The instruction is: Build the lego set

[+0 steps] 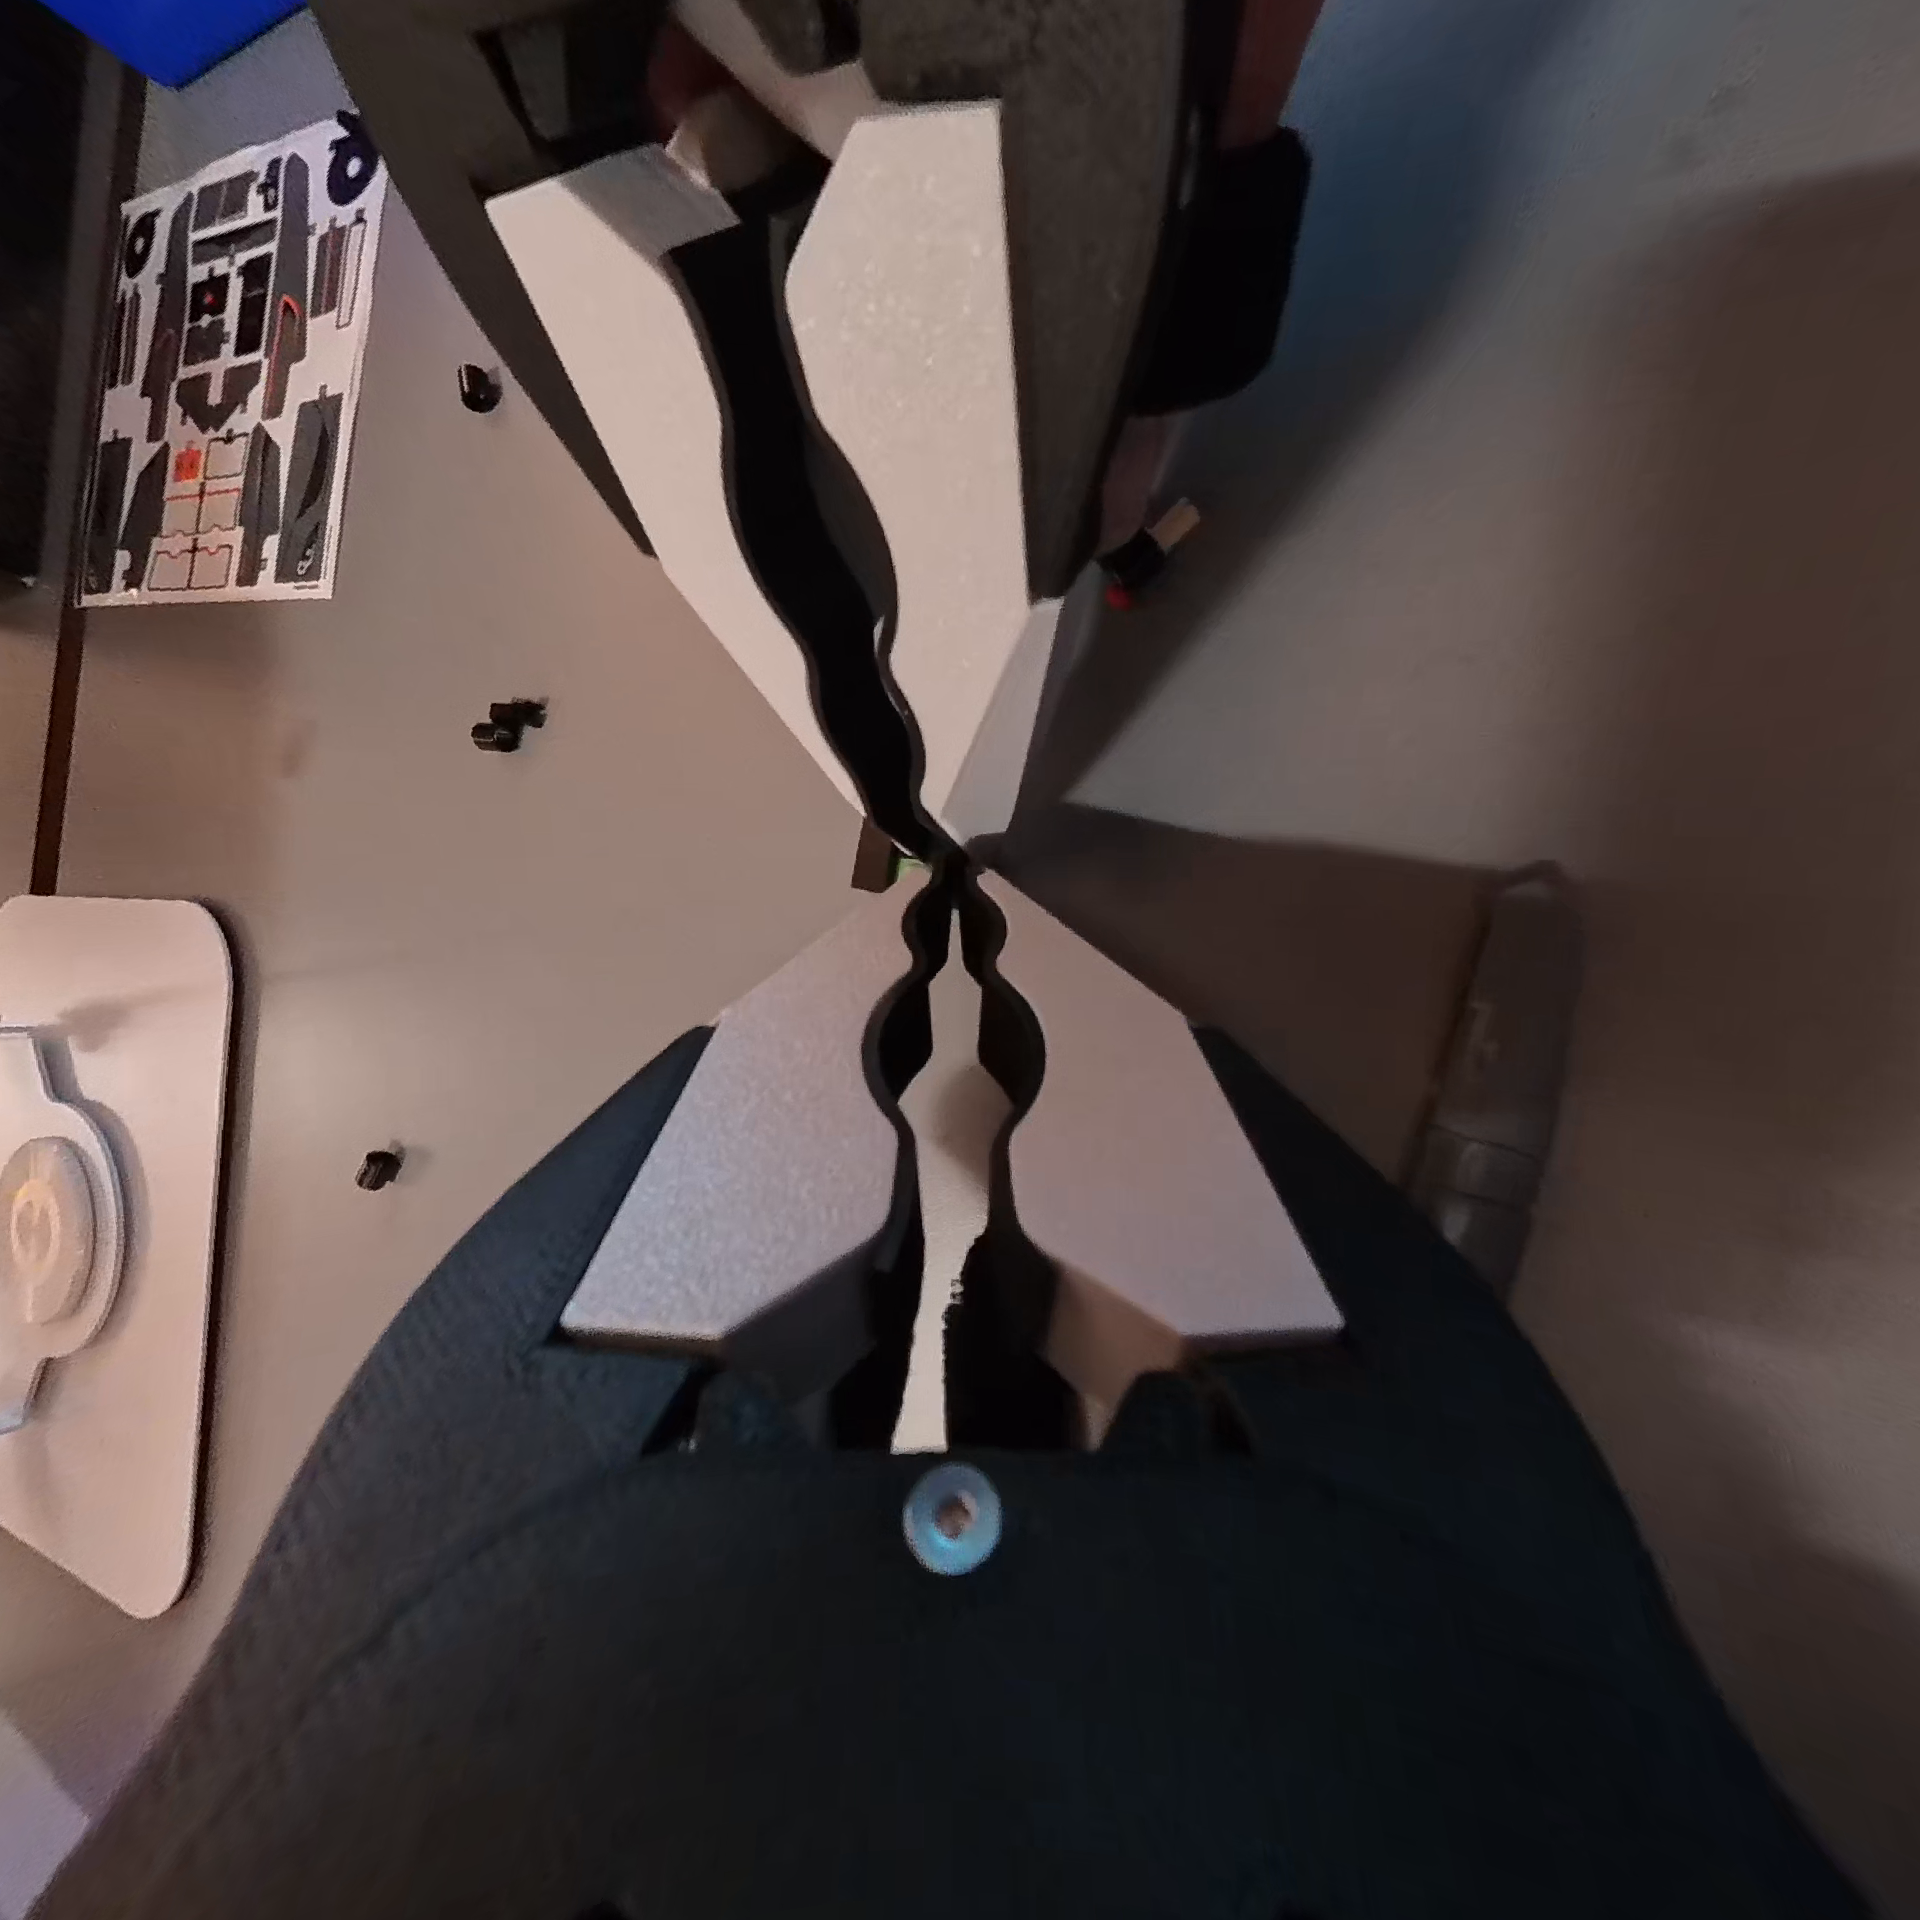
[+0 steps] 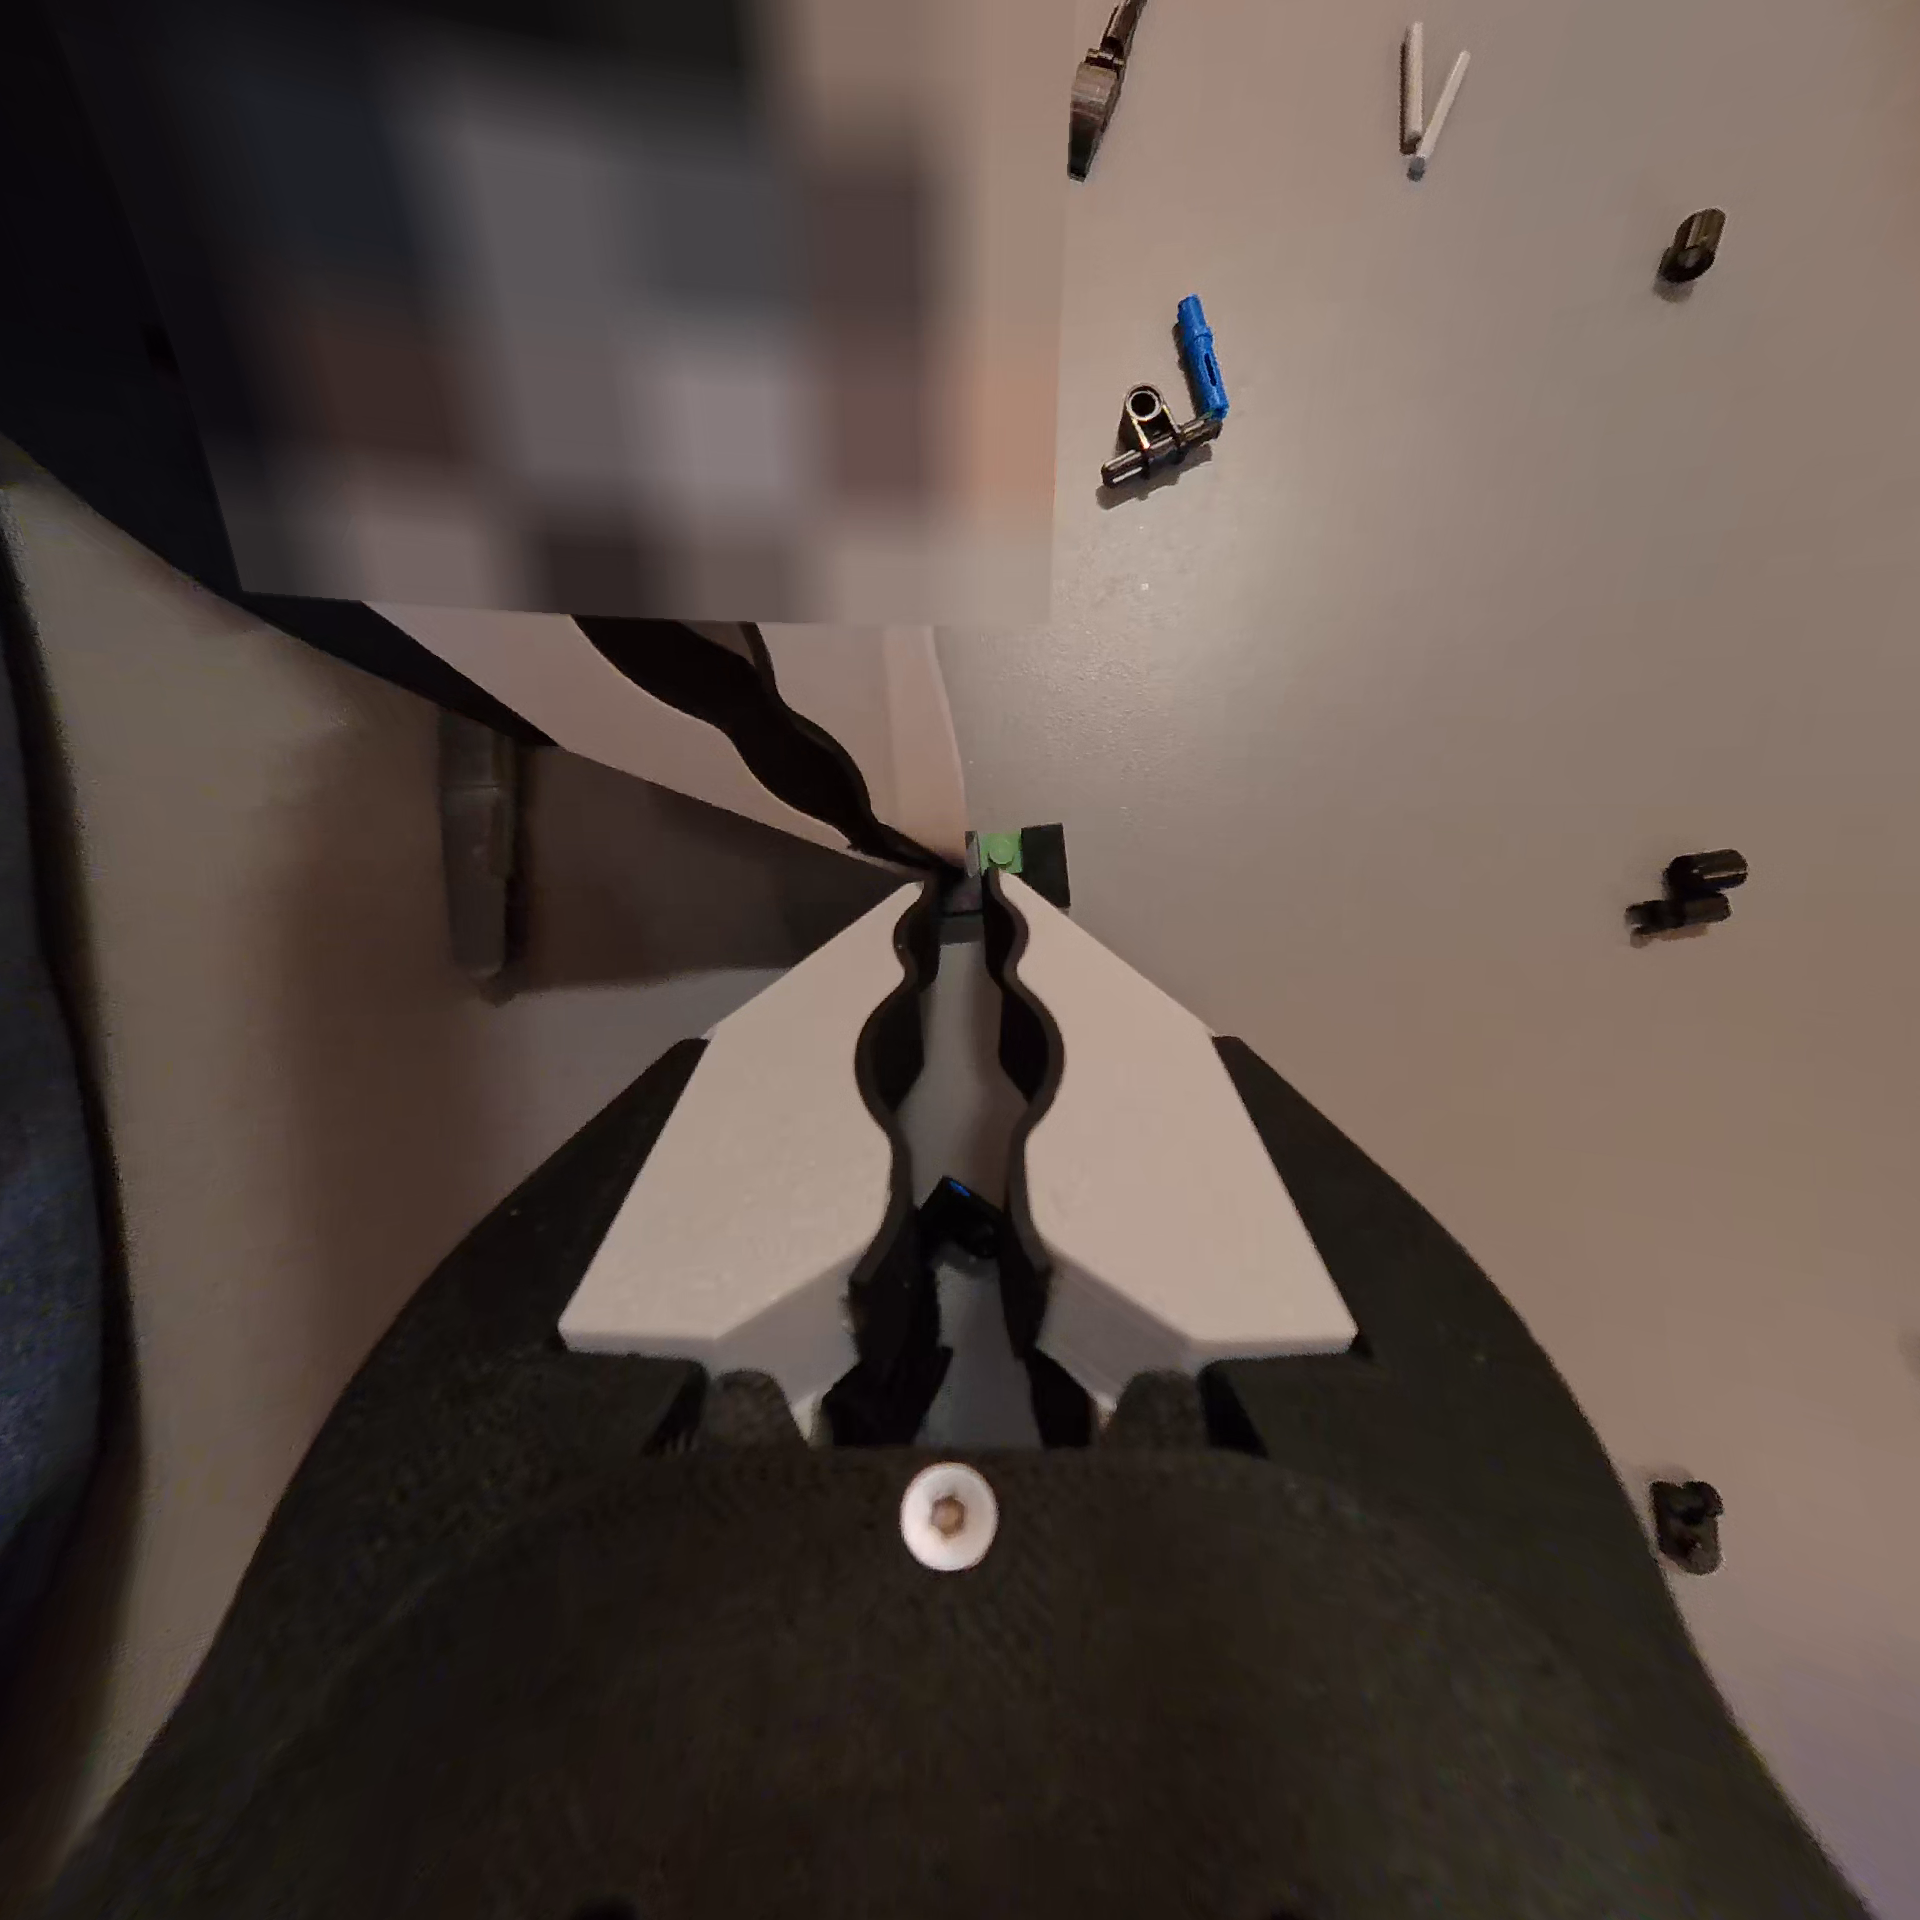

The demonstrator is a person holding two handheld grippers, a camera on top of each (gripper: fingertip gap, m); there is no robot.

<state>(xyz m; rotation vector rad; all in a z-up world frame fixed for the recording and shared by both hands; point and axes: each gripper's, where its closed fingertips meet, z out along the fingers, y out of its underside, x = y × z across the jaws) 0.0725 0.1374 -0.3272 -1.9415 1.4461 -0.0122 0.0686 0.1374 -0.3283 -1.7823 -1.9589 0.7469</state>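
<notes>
step: joining two tiny bricks tip-to-tip, I'd judge; both tongs meet nose to nose over the table point(image 2: 1455, 1039).
left tongs point(image 1: 951, 878): tips nearly pressed together, pinching smth very small at the very end; piece mostly hidden by the tips, can't tell its shape. A dark bit w/ a hint of green point(image 1: 878, 864) shows just beside the tips.
right tongs point(image 2: 961, 883): tips close, pinching a small dark piece; the green-and-black brick point(image 2: 1023, 857) sits right at the tip. Whether it's one w/ the pinched piece or only touching, can't tell.
task thing: the small brick cluster is held up between the two noses, off the table as far as I can see.
loose parts: blue pin point(image 2: 1202, 358) next to a black connector point(image 2: 1148, 436); two pale rods point(image 2: 1429, 99); more black bits scattered on the far side, well apart from the tongs.
other: sticker sheet point(image 1: 223, 384) and a pale card point(image 1: 114, 1195) lie flat at the left-view edge; grey long part point(image 2: 480, 852) in shadow near the tongs.
how to do it well: keep both grips firm, line up stud w/ hole squarely before pushing; press straight along the axis, no twist.
risk: grip is at the extreme tips, so a skewed push could flick the piece out.
progress: early, I'd guess, as most parts lie loose.
</notes>
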